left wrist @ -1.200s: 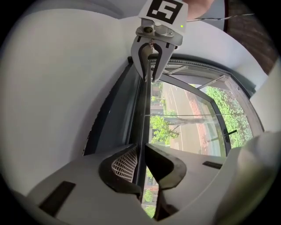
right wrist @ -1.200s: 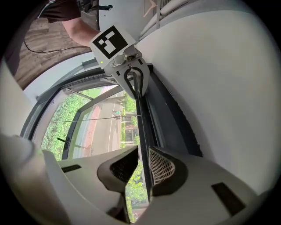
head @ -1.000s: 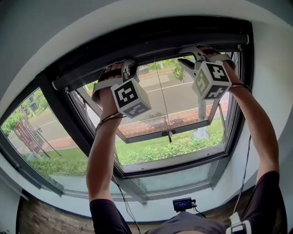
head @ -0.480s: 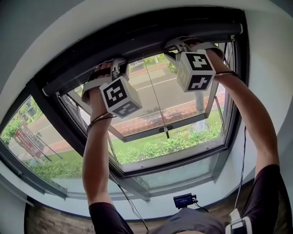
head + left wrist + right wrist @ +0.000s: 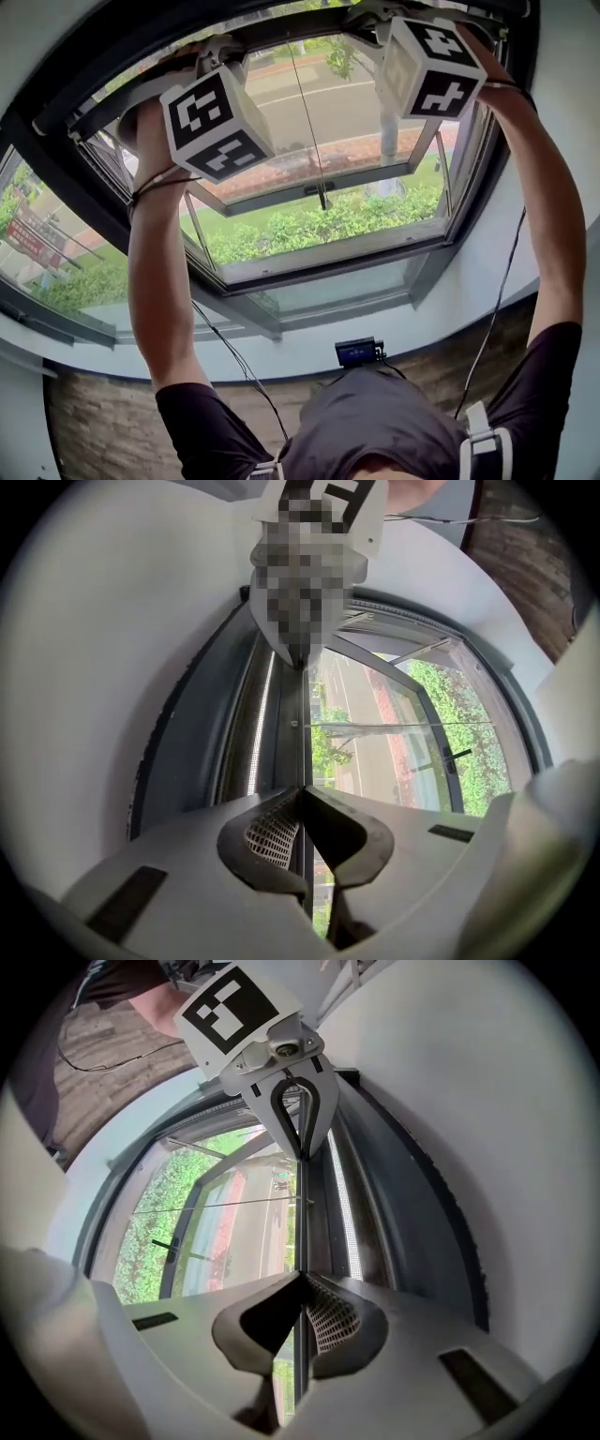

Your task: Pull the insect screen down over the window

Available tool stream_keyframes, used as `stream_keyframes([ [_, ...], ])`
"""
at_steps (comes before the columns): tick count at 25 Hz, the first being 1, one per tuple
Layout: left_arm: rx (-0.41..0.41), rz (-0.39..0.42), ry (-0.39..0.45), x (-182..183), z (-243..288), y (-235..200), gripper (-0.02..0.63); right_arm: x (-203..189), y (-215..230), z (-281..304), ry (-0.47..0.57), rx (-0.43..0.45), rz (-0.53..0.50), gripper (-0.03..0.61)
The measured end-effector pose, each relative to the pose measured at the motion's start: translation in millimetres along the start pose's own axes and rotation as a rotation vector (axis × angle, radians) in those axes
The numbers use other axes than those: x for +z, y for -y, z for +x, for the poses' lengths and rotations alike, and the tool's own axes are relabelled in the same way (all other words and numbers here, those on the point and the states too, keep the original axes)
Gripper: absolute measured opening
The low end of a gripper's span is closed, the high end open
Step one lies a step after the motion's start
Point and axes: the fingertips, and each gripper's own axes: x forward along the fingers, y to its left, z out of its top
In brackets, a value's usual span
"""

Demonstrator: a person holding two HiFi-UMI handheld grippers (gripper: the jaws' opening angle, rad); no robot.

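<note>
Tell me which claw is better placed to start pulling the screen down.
Left, narrowly. The left claw and right claw are both closing with the edge of the screen bar between their tips; the left looks pinched tighter. Pulling evenly with both seems safest.

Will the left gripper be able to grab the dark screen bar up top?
Likely yes: the left gripper is closing its jaws with the screen bar between them, its thin edge, and nothing blocks it.

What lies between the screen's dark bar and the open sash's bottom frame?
Just a thin cord, hanging from the slim dark bar toward the grey sash frame; head view.
</note>
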Motion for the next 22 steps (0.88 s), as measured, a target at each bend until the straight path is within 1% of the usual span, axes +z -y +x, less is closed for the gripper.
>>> stream_keyframes([
  [2,-0.033,0.005,-0.001,2,1,9,0.021,-3,-7,1,-0.008,0.015,0.0,0.023],
  [5,-0.036,-0.001,0.022,8,4,19,0.021,-6,-19,4,-0.012,0.024,0.007,0.023],
  [7,-0.046,-0.016,0.035,10,4,33,0.02,-6,-34,7,-0.008,0.043,0.014,0.023],
  [12,-0.127,-0.018,0.021,7,7,85,0.021,-7,-84,14,0.014,0.121,0.05,0.023],
  [17,-0.14,-0.049,0.033,10,8,120,0.02,-11,-117,19,0.002,0.139,0.061,0.023],
  [22,-0.229,-0.075,0.031,5,12,176,0.02,-12,-169,29,0.0,0.215,0.045,0.023],
])
